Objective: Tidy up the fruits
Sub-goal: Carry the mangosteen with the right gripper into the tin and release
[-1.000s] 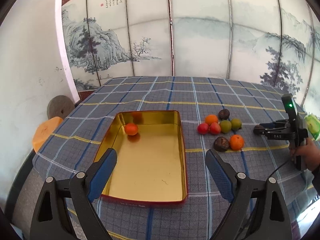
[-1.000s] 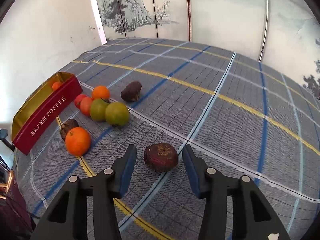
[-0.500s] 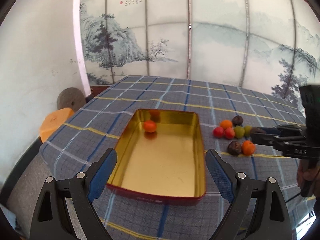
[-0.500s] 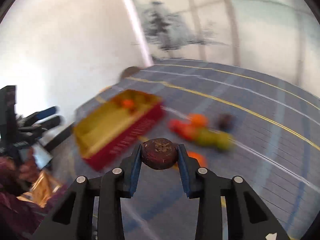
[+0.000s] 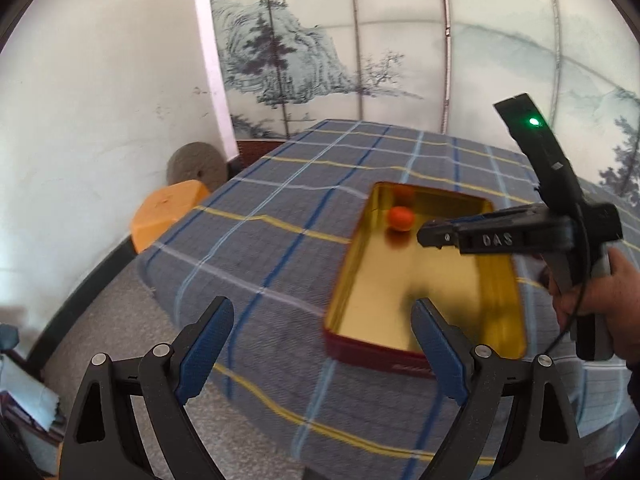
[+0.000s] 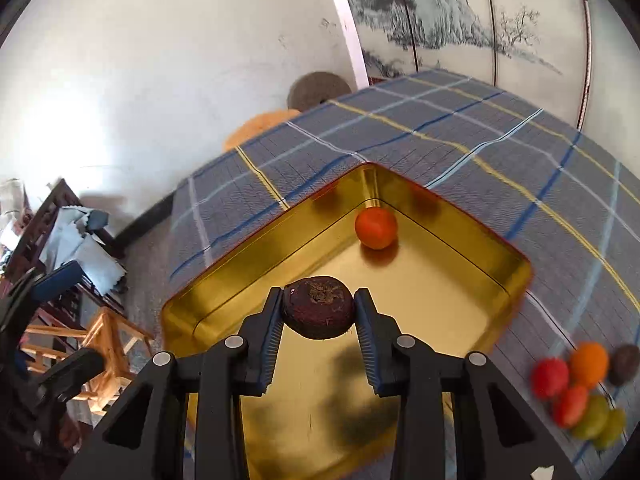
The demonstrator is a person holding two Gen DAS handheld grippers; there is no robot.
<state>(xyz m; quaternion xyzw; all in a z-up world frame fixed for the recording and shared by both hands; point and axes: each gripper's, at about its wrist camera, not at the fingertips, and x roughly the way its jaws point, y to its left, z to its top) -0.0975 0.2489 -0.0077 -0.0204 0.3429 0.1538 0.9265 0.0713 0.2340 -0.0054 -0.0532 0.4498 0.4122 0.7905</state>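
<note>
My right gripper (image 6: 318, 314) is shut on a dark brown round fruit (image 6: 318, 306) and holds it above the gold tin tray (image 6: 516, 260). An orange fruit (image 6: 376, 227) lies in the tray's far corner. A cluster of red, orange, green and dark fruits (image 6: 576, 384) lies on the cloth at the right. In the left wrist view my left gripper (image 5: 320, 344) is open and empty, held near the table's front left edge. The right gripper (image 5: 436, 236) reaches over the tray (image 5: 344, 280) there, and the orange fruit (image 5: 401, 218) shows in it.
A blue plaid cloth (image 6: 460, 148) covers the table. An orange stool (image 5: 172, 212) and a grey round stone (image 5: 196, 164) stand beside the table's left end. A wooden rack with cloths (image 6: 80, 248) stands on the floor. A painted screen (image 5: 360, 52) is behind.
My right gripper closed on the dark brown fruit, lifted it off the cloth and carried it left over the tray. My left gripper swung left, away from the tray.
</note>
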